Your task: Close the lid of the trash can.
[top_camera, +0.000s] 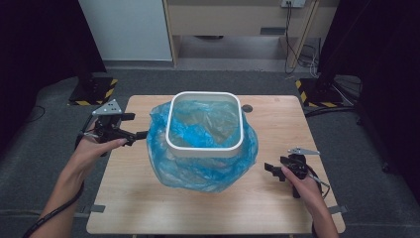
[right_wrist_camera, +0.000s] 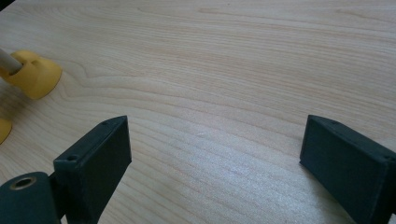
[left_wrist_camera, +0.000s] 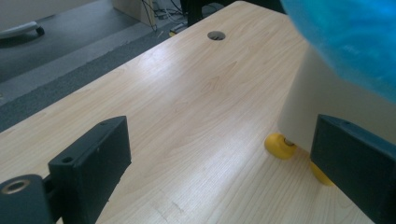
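Observation:
A white square bin (top_camera: 205, 148) stands at the middle of the wooden table (top_camera: 277, 208), lined with a blue plastic bag (top_camera: 203, 171) that spills over its rim and down its sides. The bin's white wall (left_wrist_camera: 317, 100) rests on yellow feet (left_wrist_camera: 279, 145); another yellow foot (right_wrist_camera: 33, 73) lies near the right gripper. My left gripper (top_camera: 141, 135) is open just left of the bag, its jaws wide apart with nothing between them (left_wrist_camera: 219, 158). My right gripper (top_camera: 270, 168) is open over bare wood (right_wrist_camera: 215, 144) to the right of the bag.
A round cable hole (top_camera: 247, 108) (left_wrist_camera: 216, 35) sits in the table behind the bin. Grey carpet surrounds the table, with black stands on yellow-striped bases (top_camera: 94, 91) at the back corners and a wooden cabinet (top_camera: 237, 20) with cables behind.

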Available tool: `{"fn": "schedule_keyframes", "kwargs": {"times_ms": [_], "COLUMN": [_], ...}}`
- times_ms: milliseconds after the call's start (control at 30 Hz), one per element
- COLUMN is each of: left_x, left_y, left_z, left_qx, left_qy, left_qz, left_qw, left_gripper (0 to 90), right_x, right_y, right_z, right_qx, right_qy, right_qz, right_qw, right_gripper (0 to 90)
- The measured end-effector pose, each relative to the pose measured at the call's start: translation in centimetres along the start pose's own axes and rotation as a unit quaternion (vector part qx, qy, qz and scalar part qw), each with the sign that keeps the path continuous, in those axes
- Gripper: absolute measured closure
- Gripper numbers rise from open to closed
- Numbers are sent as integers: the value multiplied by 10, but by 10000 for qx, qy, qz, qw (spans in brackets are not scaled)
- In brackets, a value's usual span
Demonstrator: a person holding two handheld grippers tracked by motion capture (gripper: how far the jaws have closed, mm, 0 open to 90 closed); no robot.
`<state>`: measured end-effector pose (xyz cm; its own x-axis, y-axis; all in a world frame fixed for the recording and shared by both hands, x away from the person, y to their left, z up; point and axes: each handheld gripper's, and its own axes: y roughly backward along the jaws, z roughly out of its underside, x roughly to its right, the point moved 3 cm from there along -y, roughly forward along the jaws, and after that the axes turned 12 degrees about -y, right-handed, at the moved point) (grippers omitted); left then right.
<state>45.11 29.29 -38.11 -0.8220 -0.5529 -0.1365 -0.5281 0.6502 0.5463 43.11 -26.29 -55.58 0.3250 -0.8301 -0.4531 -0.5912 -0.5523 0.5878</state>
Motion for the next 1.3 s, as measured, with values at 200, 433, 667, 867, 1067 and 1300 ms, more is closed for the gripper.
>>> {"fn": "schedule_keyframes", "kwargs": {"times_ms": [200,433,667,867,1067,1300], "left_x": [1,3,7,12,17,20], "left_y": [-5,-10,-17,-24,-33,-42], "left_z": [8,16,20,26,34,45], "left_qx": [-64,-114,-162,-243,-389,-507], "left_qy": [9,14,7,-51,-91,-91], "left_qz": [3,22,57,36,43,88], "left_qw": [10000,9999,9999,9997,9992,9986], "left_gripper": [44,43,43,43,42,41], "right_x": [0,0,0,-1,-1,-1], "right_y": [0,0,0,0,0,0], "right_z": [0,0,0,0,0,1], "right_qx": [7,6,2,0,-4,-6], "right_qy": [12,21,17,11,10,22], "right_qz": [12,20,26,21,25,35], "right_qw": [10000,10000,10000,10000,10000,10000], "right_gripper": [85,85,85,85,85,85]}}
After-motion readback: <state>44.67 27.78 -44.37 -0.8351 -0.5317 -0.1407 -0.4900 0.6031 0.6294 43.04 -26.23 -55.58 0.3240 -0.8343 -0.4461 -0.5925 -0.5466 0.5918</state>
